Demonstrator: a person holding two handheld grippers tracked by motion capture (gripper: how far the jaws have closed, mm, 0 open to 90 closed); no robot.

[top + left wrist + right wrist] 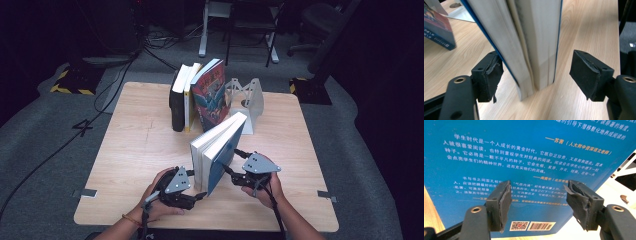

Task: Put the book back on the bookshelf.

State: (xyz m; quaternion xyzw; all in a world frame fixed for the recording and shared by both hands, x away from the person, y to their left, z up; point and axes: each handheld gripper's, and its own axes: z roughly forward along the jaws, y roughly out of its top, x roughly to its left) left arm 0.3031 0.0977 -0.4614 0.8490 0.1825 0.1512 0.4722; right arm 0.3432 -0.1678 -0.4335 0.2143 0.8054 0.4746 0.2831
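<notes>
A thick book with a blue cover [220, 145] stands on end on the wooden table [135, 150], leaning to the left, its white page block facing left. My left gripper [200, 192] is at the book's near lower corner. In the left gripper view its jaws [536, 75] stand open on either side of the book's page edge [534, 37], the right pad clear of the cover. My right gripper [232, 160] is on the book's right side, open, its jaws [537, 200] pointing at the printed blue back cover [524, 150] just above the barcode.
Three books [197, 95] stand upright at the table's far middle against a white metal bookend [250, 97]. One of them, with a dragon cover, is at the top left of the left gripper view [436, 27]. Chairs and cables lie on the floor beyond the table.
</notes>
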